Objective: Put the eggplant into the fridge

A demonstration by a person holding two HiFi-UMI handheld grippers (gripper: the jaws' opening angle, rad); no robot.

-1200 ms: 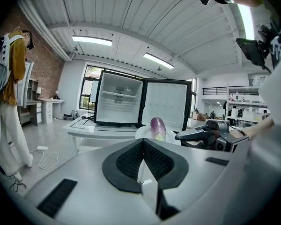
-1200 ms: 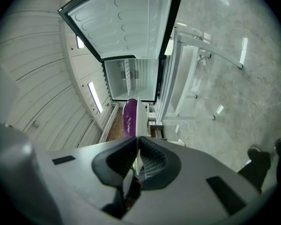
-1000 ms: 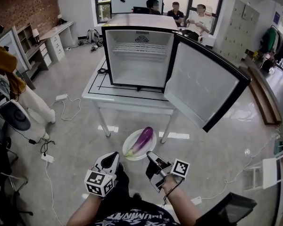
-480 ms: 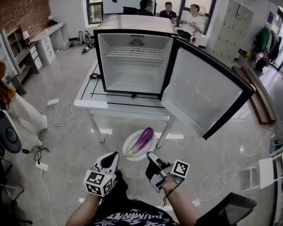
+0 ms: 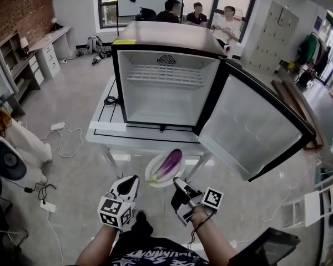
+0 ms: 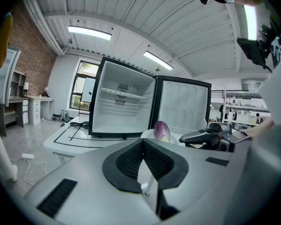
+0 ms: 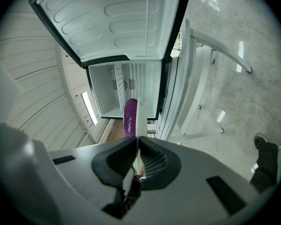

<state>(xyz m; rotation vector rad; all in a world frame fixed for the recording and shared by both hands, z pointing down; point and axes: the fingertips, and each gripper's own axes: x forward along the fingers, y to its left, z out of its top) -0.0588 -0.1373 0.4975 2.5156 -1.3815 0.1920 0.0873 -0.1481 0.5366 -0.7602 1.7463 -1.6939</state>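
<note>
The plate [image 5: 176,177] with eggplant [image 5: 167,164] nearer the fridge [image 5: 166,96]

Purple eggplant [image 5: 167,164] on plate [image 5: 150,165], fridge [image 5: 166,87] open

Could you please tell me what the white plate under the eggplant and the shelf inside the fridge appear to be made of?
The round white plate looks like glazed ceramic or melamine: smooth, opaque, slightly glossy, with a thin rim; which one is not clear. The white shelf in the open black fridge looks like coated metal wire, given its thin parallel bars.
</note>
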